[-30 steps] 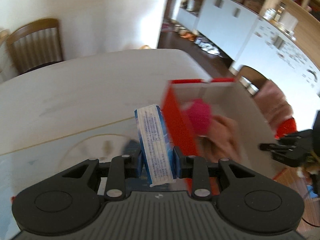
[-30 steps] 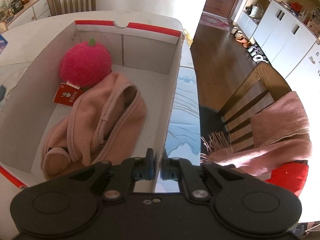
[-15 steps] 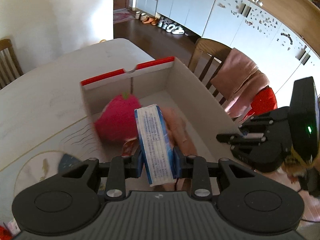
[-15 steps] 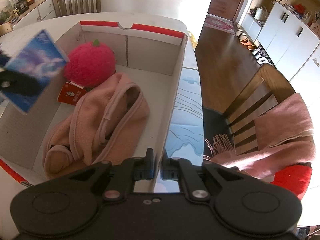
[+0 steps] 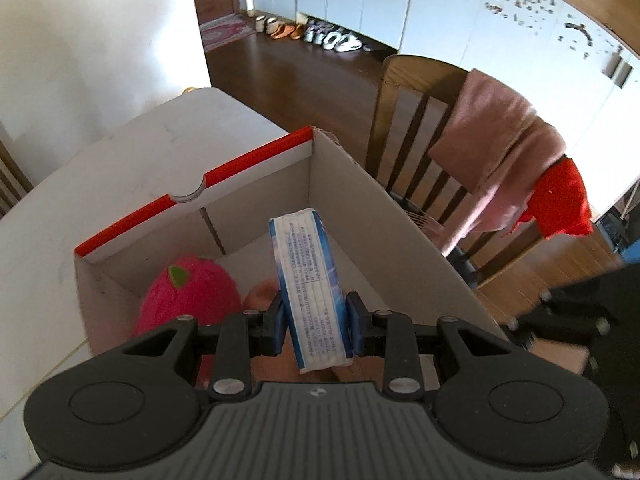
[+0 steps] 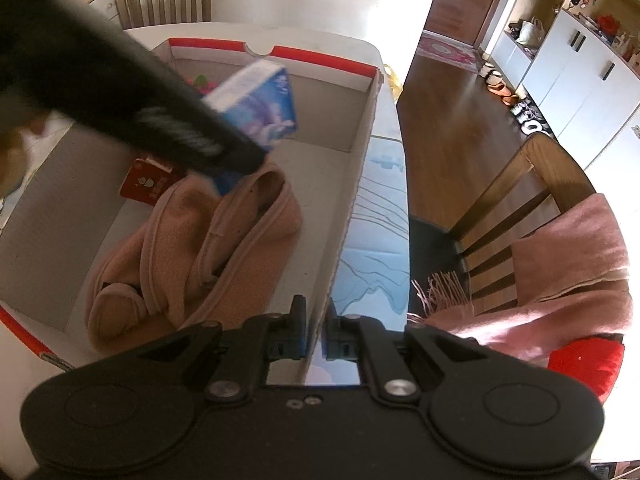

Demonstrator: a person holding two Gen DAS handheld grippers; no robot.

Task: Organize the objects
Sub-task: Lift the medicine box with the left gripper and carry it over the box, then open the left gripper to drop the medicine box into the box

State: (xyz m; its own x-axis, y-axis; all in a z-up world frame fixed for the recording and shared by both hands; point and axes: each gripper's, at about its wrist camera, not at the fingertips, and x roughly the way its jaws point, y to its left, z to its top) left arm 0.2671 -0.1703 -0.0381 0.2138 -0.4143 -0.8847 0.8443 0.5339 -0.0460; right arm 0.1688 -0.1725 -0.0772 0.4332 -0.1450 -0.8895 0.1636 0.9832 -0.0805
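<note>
While right fingers pinch the box wall, left fingers have carried the tissue pack over it.

The box is an open white carton with a red rim, standing on the bench; its right wall sits between the right gripper's fingers. The pack — blue and white, with printed text on its narrow face — is held on edge between the left gripper's fingers, above the box's inside, tilted toward 11 o'clock. On the box floor lie a fuzzy pink ball with a green tip at 10 o'clock, a small red card just beside it, and a crumpled peach cloth across the middle, reaching toward 6 o'clock.
</note>
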